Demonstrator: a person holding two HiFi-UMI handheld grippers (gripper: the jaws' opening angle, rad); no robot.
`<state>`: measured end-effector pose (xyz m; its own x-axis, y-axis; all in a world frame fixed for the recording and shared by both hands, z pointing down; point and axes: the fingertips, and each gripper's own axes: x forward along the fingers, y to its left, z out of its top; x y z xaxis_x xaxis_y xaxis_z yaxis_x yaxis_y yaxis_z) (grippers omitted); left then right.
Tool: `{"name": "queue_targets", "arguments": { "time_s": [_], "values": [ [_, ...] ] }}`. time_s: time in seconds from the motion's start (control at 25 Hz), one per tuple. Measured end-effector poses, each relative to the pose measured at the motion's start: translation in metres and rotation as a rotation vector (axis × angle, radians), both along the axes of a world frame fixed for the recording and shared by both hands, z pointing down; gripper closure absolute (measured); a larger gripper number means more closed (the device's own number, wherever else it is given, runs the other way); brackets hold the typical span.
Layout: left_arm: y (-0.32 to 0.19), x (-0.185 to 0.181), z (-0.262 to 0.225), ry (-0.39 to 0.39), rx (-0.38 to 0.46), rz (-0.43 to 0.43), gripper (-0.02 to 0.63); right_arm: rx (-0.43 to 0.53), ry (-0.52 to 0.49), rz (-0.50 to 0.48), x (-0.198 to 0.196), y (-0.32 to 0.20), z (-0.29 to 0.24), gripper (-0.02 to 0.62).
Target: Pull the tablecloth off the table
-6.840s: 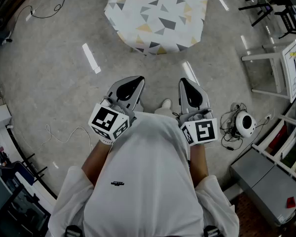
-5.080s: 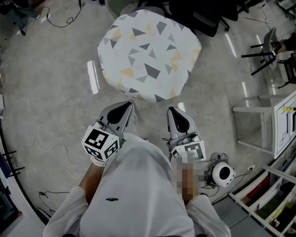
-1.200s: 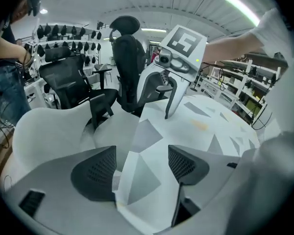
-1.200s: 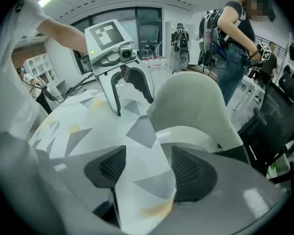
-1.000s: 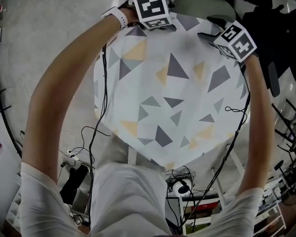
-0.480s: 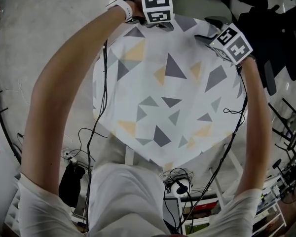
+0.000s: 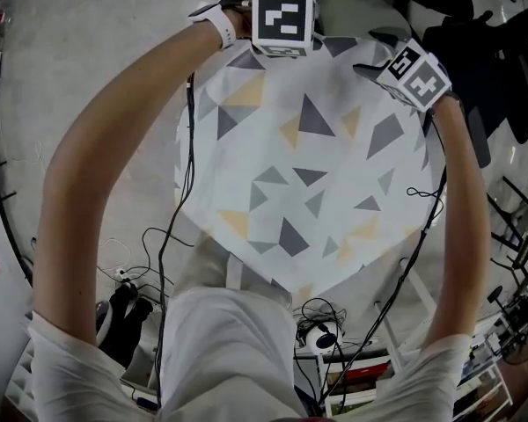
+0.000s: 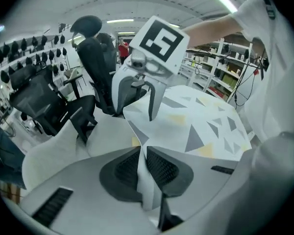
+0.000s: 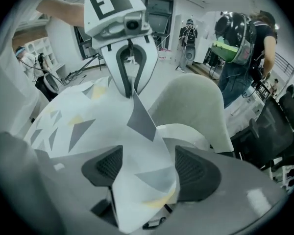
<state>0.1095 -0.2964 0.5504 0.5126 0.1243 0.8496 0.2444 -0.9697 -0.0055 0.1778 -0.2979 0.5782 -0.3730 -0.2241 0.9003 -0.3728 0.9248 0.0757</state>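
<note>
1. Two grippers are at the far edge of the tablecloth [image 7: 308, 174]. It lies spread over the whole desk, so the desk top itself is hidden beneath it.
2. None of the cloth is off yet, as far as we can see. In the head view it covers the top on every side, and only the far hem is raised, in two folds.
3. On the left gripper [image 8: 146, 148] the jaws are closing on one of those folds. The pads press the cloth from both sides, so we judge this grasp as good as made.
4. On the right gripper [image 9: 149, 153] the jaws are opening and stand wide apart. A corner of the cloth drapes loosely between them and is not pinched.
5. By our reckoning the reach and one of the two grasps are done. The right-hand pinch is left, and so is the whole pull that takes the cloth off the desk.
6. A pale chair [image 9: 191, 106] stands just beyond the far edge, near both grippers. We judge the pull needs to bring the hem up and toward us, away from that chair, until the top is bare.
</note>
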Motion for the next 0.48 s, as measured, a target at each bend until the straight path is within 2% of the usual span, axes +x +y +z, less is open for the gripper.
{"name": "queue_targets", "arguments": {
  "time_s": [0.08, 0.2, 0.36, 0.48],
  "values": [
    [0.011, 0.000, -0.018, 0.022, 0.032, 0.041, 0.575, -0.004, 0.036, -0.031, 0.004, 0.005, -0.002, 0.264],
    [0.027, -0.002, -0.038, 0.028, 0.080, 0.099, 0.583, 0.000, 0.028, -0.053, 0.003, 0.009, -0.015, 0.265],
    [0.040, -0.011, -0.058, 0.026, 0.120, 0.111, 0.594, 0.007, 0.037, -0.150, -0.005, 0.019, -0.038, 0.289],
    [0.054, -0.013, -0.077, 0.046, 0.124, 0.113, 0.595, -0.009, 0.066, -0.227, -0.008, 0.033, -0.056, 0.365]
  ]
}}
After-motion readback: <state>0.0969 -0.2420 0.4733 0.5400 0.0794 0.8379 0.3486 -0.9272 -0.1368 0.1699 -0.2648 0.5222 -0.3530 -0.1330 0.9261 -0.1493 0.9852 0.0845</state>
